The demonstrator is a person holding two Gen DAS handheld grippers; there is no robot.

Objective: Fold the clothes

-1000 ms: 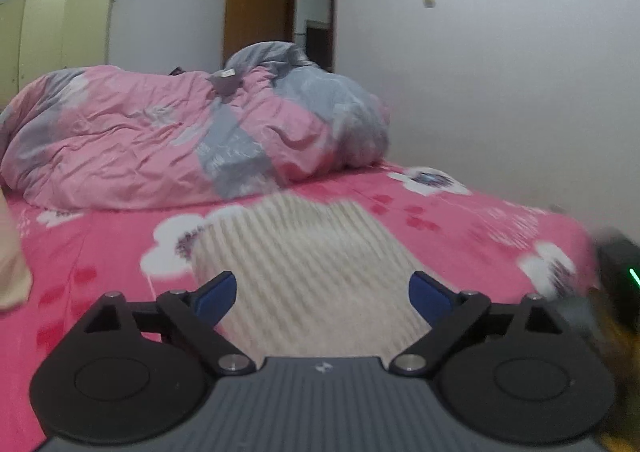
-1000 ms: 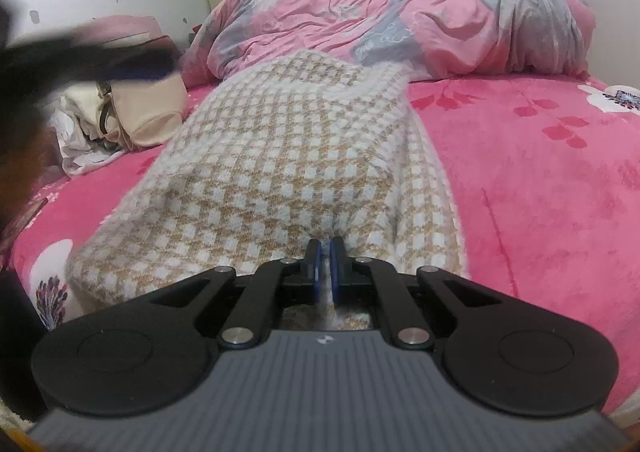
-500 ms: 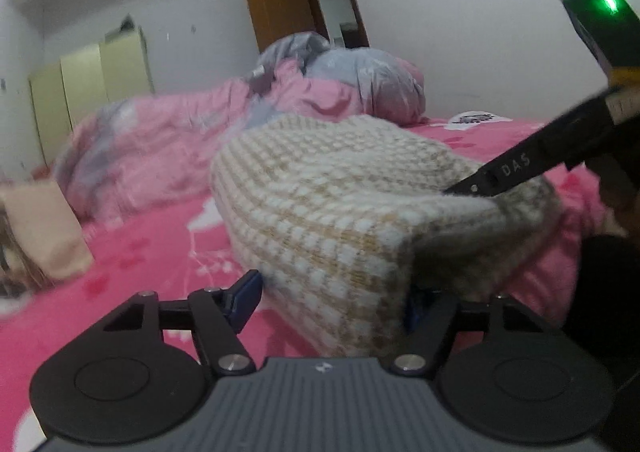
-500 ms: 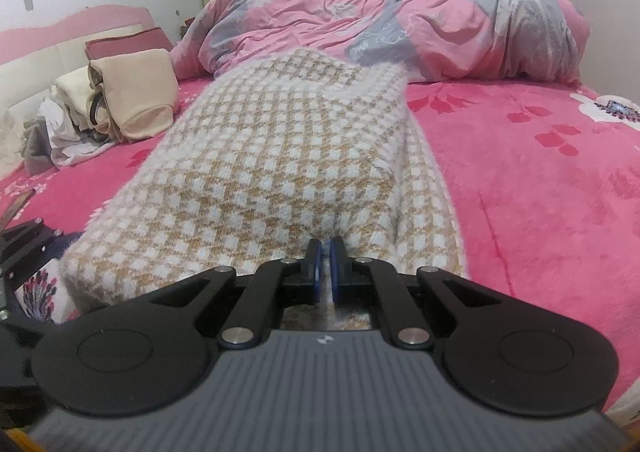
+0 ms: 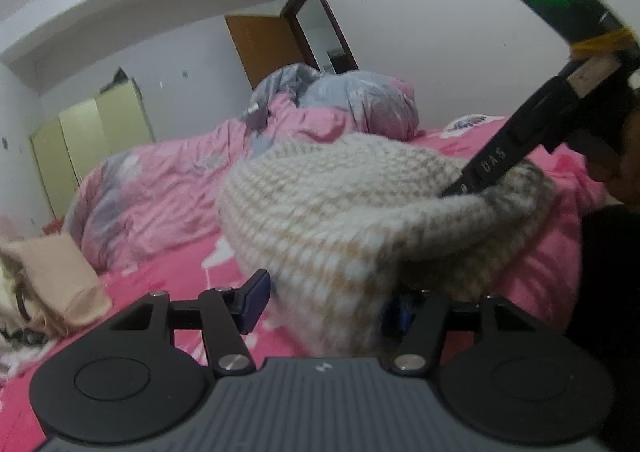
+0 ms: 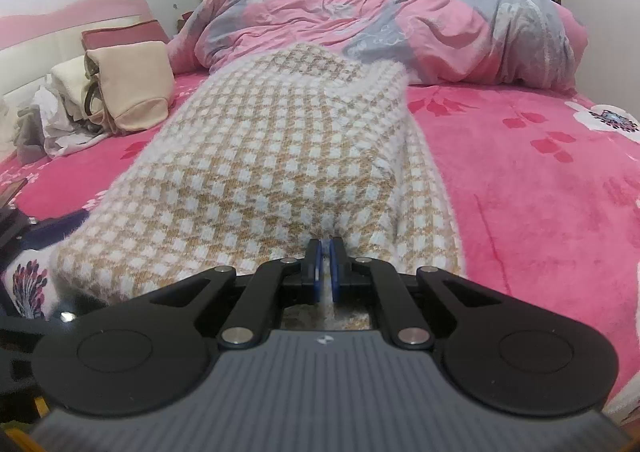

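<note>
A fluffy white-and-tan checked sweater (image 5: 340, 204) (image 6: 272, 156) lies folded lengthwise on the pink floral bed sheet (image 6: 540, 192). My left gripper (image 5: 328, 304) sits low at its near corner, with the thick corner between the half-spread jaws. The left blue pad (image 5: 256, 300) stands just clear of the fabric. The other pad is hidden behind the knit. My right gripper (image 6: 325, 272) is shut on the sweater's near edge. One of its fingers (image 5: 492, 164) shows in the left wrist view, buried in the raised fold.
A bunched pink-and-grey duvet (image 6: 400, 12) (image 5: 172, 188) fills the far end of the bed. A beige bag (image 6: 128, 88) (image 5: 52, 272) and a pile of pale clothes (image 6: 64, 120) sit by the headboard. A hand (image 5: 624, 180) holds the right gripper.
My left gripper dropped and rolled to the sweater's near corner, and its jaws narrowed around it. The right gripper stayed shut on the sweater's edge.
</note>
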